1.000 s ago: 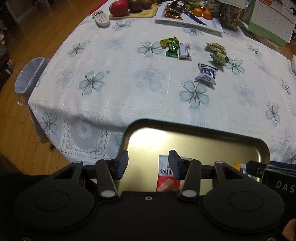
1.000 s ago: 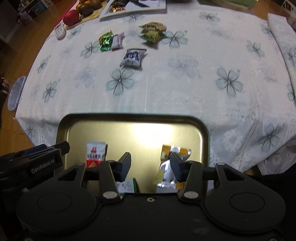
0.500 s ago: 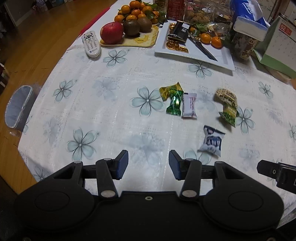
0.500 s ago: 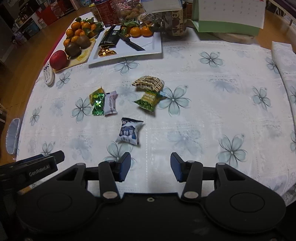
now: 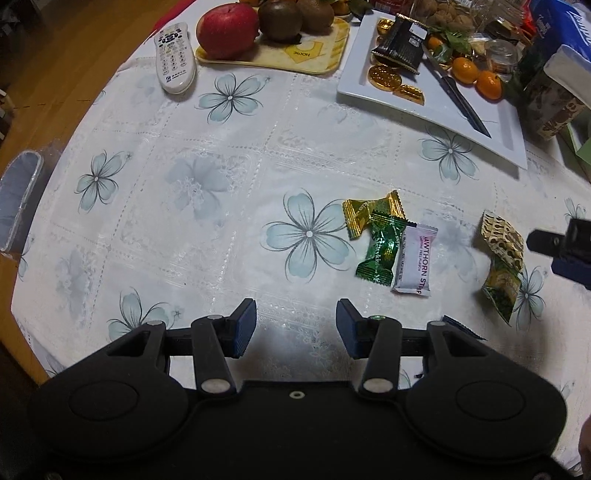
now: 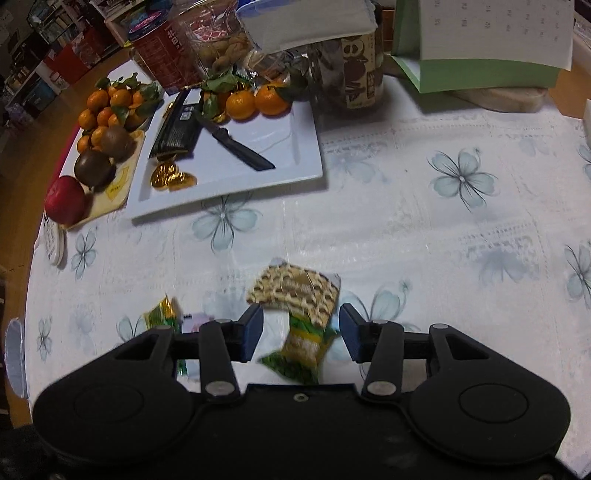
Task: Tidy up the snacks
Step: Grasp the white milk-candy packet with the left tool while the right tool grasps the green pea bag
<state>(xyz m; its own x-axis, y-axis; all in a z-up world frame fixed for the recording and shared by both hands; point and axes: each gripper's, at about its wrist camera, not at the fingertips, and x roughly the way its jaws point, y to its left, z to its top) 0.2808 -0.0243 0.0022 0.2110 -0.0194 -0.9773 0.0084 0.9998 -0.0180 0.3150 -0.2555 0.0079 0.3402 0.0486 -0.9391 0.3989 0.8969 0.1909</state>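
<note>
- The snacks are spread on a white tablecloth point(image 5: 184, 192) printed with pale blue flowers; wooden floor is seen past the table's edge at the left.
- In the left wrist view a gold sweet point(image 5: 371, 216), a green sweet point(image 5: 382, 251) and a white hawthorn strip point(image 5: 415, 262) are bunched together, overlapping, ahead of and to the right of the left gripper point(image 5: 295, 332).
- Further right a brown-patterned packet point(image 5: 502, 240) is seen touching a green-and-yellow packet point(image 5: 500, 291); the tip of the other gripper is seen just beside them at the frame's right edge.
- A dark blue wrapper corner point(image 5: 461, 326) is partly hidden behind the left gripper's right finger.
- In the right wrist view the green-and-yellow packet point(image 6: 303, 347) is seen between the fingers of the right gripper point(image 6: 301, 336), with the patterned packet point(image 6: 295, 291) just beyond the fingertips; this view is blurred.
- Both pairs of fingers are held moderately apart; nothing is gripped by either, and the right pads are not pressed on the packet.
- Both grippers are pointed steeply down at the table.
- Only the left view shows a remote control point(image 5: 173, 55) whole, beside a yellow board point(image 5: 314, 55) with a red apple point(image 5: 227, 29).
- Both views show a white platter point(image 6: 288, 162) bearing a knife point(image 6: 240, 149), gold coins point(image 6: 171, 177) and mandarins point(image 6: 255, 101).
- Only the right view shows a green calendar stand point(image 6: 480, 70), a jar point(image 6: 354, 74) and shelves in the room behind.
</note>
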